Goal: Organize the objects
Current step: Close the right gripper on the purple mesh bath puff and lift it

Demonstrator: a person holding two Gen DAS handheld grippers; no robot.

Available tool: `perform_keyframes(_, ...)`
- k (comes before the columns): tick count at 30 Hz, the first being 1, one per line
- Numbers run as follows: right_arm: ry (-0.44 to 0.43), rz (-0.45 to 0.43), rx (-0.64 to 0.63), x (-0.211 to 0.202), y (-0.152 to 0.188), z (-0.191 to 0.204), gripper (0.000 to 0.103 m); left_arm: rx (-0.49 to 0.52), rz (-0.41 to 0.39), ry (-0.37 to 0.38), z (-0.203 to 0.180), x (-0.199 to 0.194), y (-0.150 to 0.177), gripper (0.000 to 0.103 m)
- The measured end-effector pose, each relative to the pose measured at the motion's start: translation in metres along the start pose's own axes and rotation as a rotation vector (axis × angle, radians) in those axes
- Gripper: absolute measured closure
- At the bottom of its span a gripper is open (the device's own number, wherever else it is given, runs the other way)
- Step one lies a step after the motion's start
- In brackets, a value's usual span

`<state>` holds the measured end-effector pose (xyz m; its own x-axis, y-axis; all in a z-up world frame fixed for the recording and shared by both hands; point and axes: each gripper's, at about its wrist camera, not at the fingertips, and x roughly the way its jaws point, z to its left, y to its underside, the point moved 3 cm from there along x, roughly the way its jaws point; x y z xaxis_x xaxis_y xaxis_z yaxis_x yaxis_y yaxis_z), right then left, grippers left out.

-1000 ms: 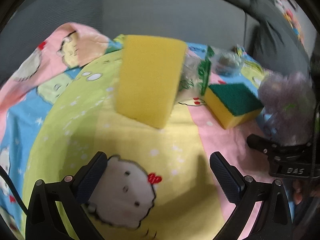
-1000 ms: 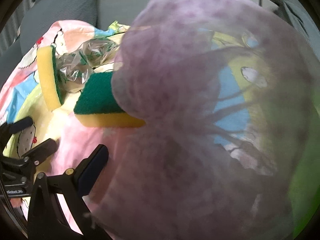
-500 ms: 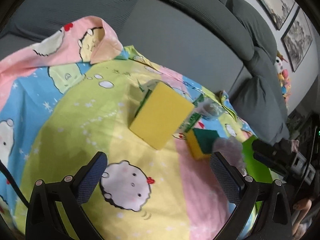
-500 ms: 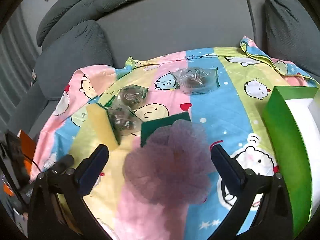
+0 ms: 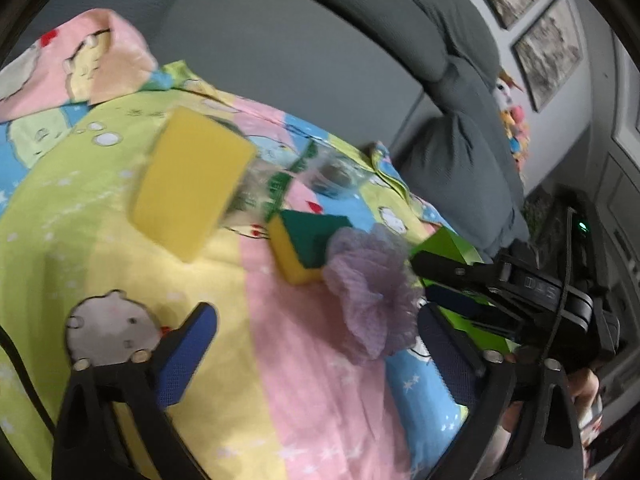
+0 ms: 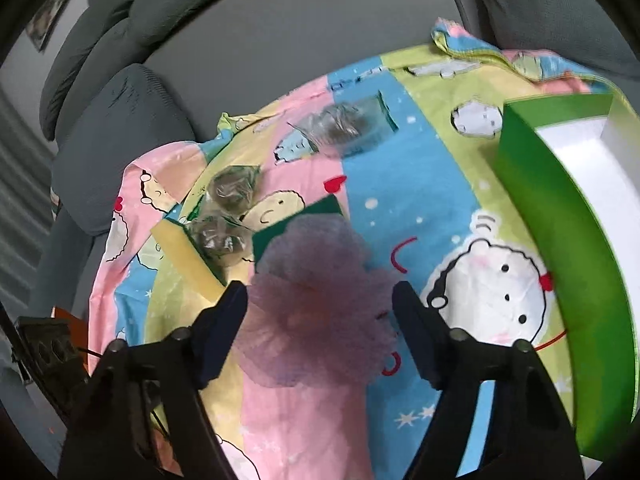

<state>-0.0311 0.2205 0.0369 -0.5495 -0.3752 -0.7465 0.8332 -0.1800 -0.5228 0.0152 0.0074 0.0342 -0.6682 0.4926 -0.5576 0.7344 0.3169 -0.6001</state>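
Note:
A purple mesh puff (image 6: 320, 304) lies on the cartoon cloth (image 6: 400, 184). It sits in the gap of my right gripper (image 6: 316, 332), whose jaws are closing; the pads are at its edges and I see no squeeze. In the left wrist view the puff (image 5: 368, 292) is just left of the right gripper (image 5: 424, 276). My left gripper (image 5: 316, 344) hovers over the cloth with nothing between its closing jaws. A plain yellow sponge (image 5: 192, 180) and a green-topped sponge (image 5: 304, 244) rest beyond it.
A green box (image 6: 560, 220) with a white inside stands open at the right. Three clear packets of scourers (image 6: 344, 128) (image 6: 234, 188) (image 6: 218, 236) lie on the cloth by the yellow sponge (image 6: 188, 256). Grey sofa cushions (image 6: 120, 112) ring the cloth.
Both grippers' jaws have narrowed. The right gripper backed away from the puff, which now sits between its fingers. The left view swung right, bringing the puff and right gripper closer.

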Motion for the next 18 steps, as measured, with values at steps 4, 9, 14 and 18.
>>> perform_keyframes(4,-0.012,0.016,0.012,0.006,0.0,-0.011,0.038,-0.001,0.041,0.022,-0.011,0.019,0.004,0.019)
perform_keyframes(9,-0.046,0.054,0.043,0.018,0.005,-0.021,0.049,-0.028,0.089,0.09,-0.021,0.04,0.008,0.019)
perform_keyframes(14,-0.071,0.094,0.079,0.032,0.009,-0.034,0.072,-0.009,0.121,0.066,-0.025,0.057,0.015,0.04)
perform_keyframes(18,-0.084,0.119,0.091,0.039,0.012,-0.04,0.09,0.014,0.139,0.075,-0.033,0.065,0.019,0.06)
